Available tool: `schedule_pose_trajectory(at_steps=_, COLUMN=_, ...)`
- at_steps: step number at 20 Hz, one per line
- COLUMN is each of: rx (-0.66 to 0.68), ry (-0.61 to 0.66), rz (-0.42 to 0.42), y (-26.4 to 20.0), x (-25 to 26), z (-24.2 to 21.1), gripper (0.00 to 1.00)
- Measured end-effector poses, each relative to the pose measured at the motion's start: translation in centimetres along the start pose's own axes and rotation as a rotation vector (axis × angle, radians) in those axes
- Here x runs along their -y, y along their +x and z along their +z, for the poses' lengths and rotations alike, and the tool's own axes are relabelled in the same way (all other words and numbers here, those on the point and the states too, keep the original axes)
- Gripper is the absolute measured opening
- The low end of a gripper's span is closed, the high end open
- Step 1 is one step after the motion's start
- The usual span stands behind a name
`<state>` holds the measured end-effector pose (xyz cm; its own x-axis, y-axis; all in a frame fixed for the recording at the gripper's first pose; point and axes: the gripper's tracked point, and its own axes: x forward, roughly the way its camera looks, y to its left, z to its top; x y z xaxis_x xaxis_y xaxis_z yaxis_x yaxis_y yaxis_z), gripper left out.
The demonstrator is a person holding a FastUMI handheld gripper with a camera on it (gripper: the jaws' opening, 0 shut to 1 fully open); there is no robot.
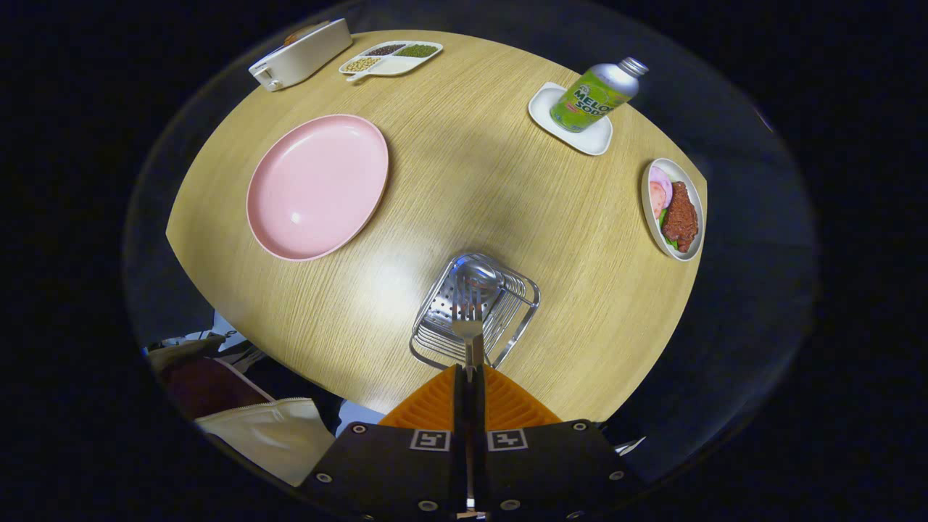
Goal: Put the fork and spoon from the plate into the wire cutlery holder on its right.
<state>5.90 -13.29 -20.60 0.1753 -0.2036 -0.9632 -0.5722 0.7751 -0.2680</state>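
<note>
We clamp the gripper [469,377] on the fork [468,319], handle between fingers, tines pointing ahead over the wire cutlery holder [516,319], spoon [478,277] inside, pink plate [317,185] beyond.

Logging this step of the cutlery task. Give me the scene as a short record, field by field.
gripper: fingers shut on the fork handle
fork: held tines forward, over the wire cutlery holder
spoon: already in the holder, bowl visible beyond the fork tines
wire cutlery holder: on the table just ahead of the fingers
pink plate: bare, left of the holder
table: wooden
soda bottle: on a small white dish beyond the holder
food plate: right of the holder
task state: fork not yet released
</note>
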Motion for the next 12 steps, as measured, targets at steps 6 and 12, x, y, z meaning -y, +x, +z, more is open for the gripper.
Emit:
schedule_pose_trajectory(at_steps=6, rx=-0.047, ry=-0.023, rz=-0.005, y=1.0, x=-0.2, z=0.5, gripper=0.06)
schedule_pose_trajectory(at_steps=12, rx=-0.046, ry=-0.025, rz=-0.007, y=1.4, x=-0.5, z=1.0, gripper=0.08)
